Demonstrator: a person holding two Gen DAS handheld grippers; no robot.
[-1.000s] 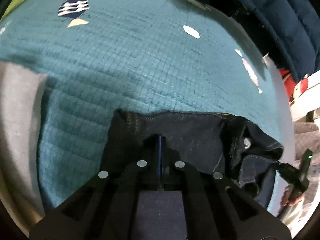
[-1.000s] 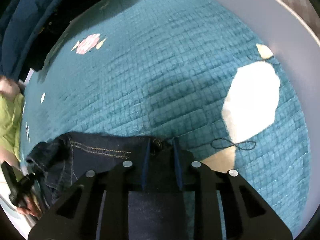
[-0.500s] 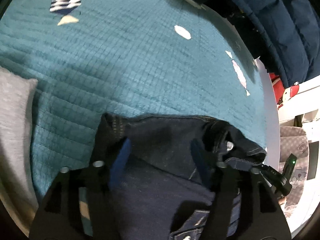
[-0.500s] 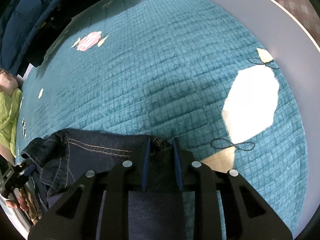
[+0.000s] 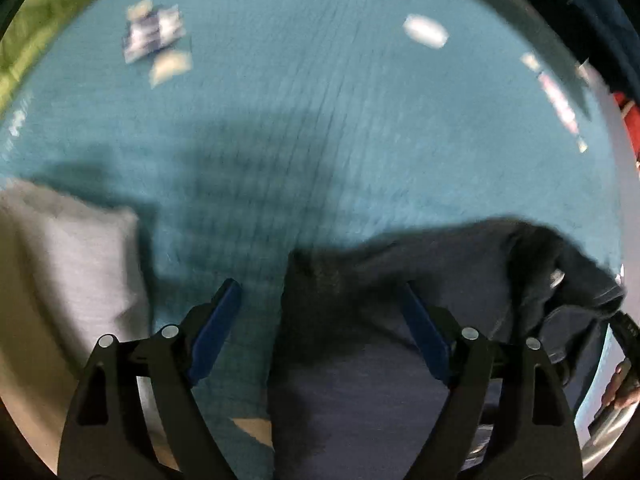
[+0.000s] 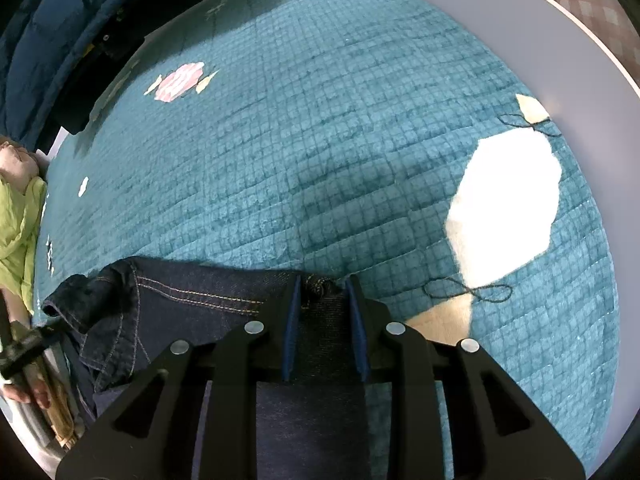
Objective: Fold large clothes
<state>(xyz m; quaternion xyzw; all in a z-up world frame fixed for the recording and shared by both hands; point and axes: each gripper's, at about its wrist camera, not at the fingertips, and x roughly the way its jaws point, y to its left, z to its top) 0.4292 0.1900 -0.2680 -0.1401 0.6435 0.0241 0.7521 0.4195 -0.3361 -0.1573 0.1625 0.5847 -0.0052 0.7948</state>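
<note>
Dark denim jeans (image 6: pixel 192 292) lie at the near edge of the teal quilted bedspread (image 6: pixel 320 140), directly beneath both of my grippers. The upper folded edge of the jeans runs side to side across both views, so the visible long axis is crosswise to the way I point. The rest of the garment falls toward me under the tools and out of sight, so I cannot report its full length or which end is the waist.

My right gripper (image 6: pixel 322 288) is clamped on a bunched fold of the denim at that upper edge. The blue pads press on the cloth from both sides, with the stitched seam running off to the left of the grip.

My left gripper (image 5: pixel 320 292) stands wide apart; its jaws have just been opening. The left corner of the jeans (image 5: pixel 360 300) lies between the blue fingers (image 5: pixel 218 320), but neither pad presses on it. The left finger sits over bare bedspread (image 5: pixel 320 120); the right finger sits over denim. This view is blurred, so fine detail of the cloth is not legible.

A grey pillow (image 5: pixel 64 280) lies just left of my left gripper. A white patch (image 6: pixel 508 212) on the bedspread lies right of my right gripper, apart from the jeans. A dark blue padded garment (image 6: pixel 52 28) lies at the far edge.
</note>
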